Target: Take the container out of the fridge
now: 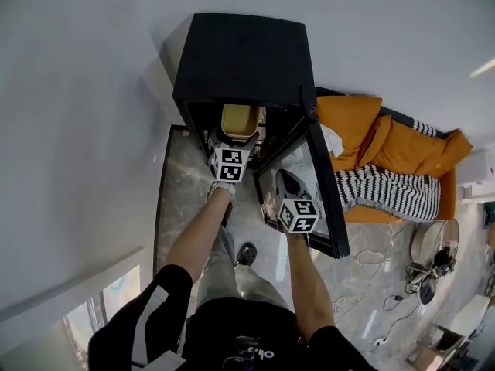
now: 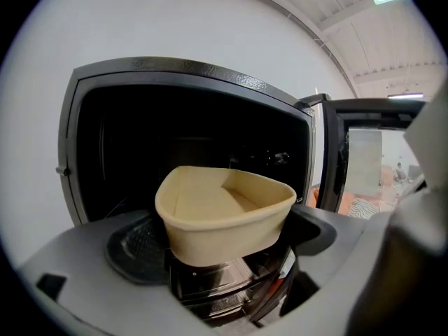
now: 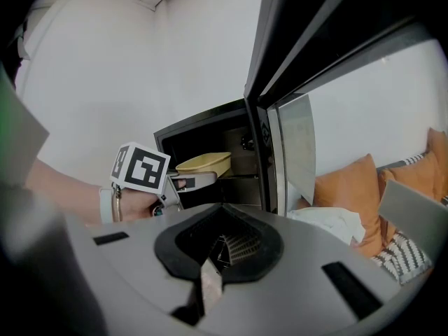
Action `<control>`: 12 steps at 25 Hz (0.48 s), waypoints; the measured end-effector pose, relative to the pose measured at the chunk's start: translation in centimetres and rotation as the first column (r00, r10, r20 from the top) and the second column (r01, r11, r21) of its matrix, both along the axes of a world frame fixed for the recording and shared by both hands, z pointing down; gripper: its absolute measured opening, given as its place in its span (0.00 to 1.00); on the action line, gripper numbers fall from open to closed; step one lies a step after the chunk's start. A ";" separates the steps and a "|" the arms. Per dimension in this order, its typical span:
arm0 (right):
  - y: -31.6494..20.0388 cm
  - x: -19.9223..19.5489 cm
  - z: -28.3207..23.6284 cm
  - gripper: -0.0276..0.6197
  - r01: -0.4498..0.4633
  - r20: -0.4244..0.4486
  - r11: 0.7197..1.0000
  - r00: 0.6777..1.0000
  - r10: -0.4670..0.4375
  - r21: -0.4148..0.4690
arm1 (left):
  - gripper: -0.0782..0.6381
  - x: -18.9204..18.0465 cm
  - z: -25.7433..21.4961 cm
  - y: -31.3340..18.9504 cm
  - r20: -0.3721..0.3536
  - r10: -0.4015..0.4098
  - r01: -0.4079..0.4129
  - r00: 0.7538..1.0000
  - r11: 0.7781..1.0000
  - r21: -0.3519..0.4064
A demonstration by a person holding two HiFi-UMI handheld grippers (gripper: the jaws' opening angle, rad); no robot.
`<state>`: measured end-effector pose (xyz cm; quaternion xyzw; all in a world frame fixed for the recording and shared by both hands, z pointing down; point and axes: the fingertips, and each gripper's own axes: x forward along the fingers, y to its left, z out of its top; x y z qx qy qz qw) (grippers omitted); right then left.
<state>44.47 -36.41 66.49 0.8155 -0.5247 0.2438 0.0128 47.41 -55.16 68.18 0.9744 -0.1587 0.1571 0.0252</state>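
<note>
Pinching the container (image 2: 224, 208) by opposite side walls in the left gripper (image 2: 222, 243), at the mouth of the fridge (image 1: 240, 60). Looks empty, so probably light, thin-walled and a little bendy. Best squeezed gently below the stiffer rim and held level. With the right gripper (image 3: 220, 254) pressed together on nothing, beside the open door (image 1: 321, 184) at right.

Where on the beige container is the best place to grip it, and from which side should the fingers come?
Grip the container by opposite side walls just below the rim, coming level from the open front of the fridge. It is upright, open-topped, walls narrowing downward, so the wider rim should resist slipping.
</note>
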 end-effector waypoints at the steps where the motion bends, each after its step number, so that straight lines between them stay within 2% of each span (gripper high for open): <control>1: 0.0 0.0 0.0 0.05 -0.001 0.002 1.000 1.000 0.001 0.001 | 0.82 -0.2 0.1 0.1 0.002 0.000 0.000 1.000 1.000 -0.002; 9: -0.2 -0.5 -0.8 0.05 0.003 0.001 1.000 1.000 -0.003 0.010 | 0.82 -2.7 -0.1 1.1 0.023 0.021 -0.021 1.000 1.000 -0.012; 12: -0.2 -1.0 -1.2 0.05 0.010 -0.002 1.000 1.000 -0.010 0.009 | 0.82 -3.7 -1.1 1.5 0.003 0.021 -0.021 1.000 1.000 -0.007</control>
